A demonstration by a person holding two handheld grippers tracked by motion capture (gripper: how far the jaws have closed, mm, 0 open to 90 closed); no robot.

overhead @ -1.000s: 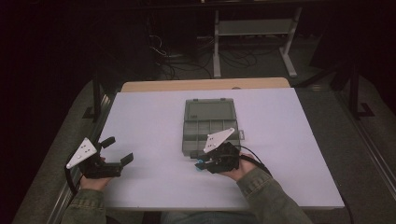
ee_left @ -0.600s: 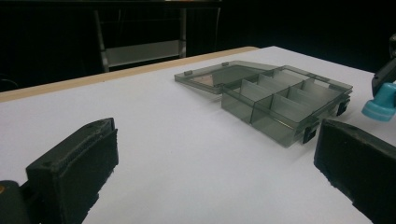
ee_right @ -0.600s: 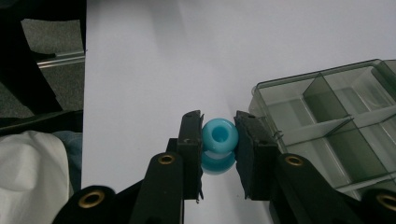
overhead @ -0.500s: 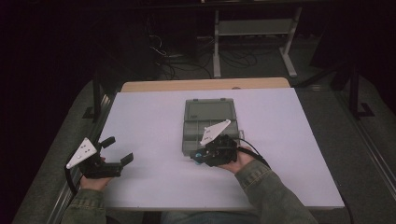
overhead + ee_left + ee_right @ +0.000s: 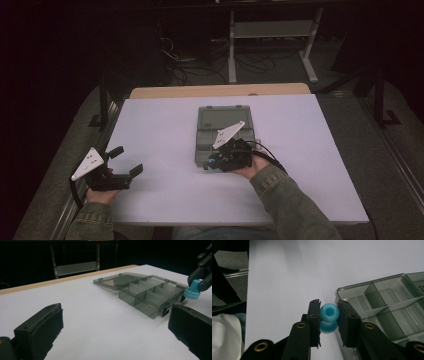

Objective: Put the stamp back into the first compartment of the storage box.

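Observation:
A grey clear plastic box (image 5: 223, 131) with several compartments lies open in the middle of the white table, its lid flat behind it. My right gripper (image 5: 212, 164) is shut on a light blue ring-shaped bead (image 5: 329, 312) at the box's near left corner (image 5: 339, 293). That same bead (image 5: 192, 291) hangs beside the box (image 5: 147, 293) in the left gripper view. My left gripper (image 5: 125, 161) rests open near the table's left front edge, with nothing between its wide-spread jaws.
The white table top (image 5: 160, 125) lies on a wooden board (image 5: 215, 90). Metal rails (image 5: 65, 215) run along the table's left side. A shelf frame (image 5: 272, 30) and cables stand on the dark floor behind.
My right gripper has moved left and slightly forward along the box's near edge with the bead in it. The left gripper has stayed still.

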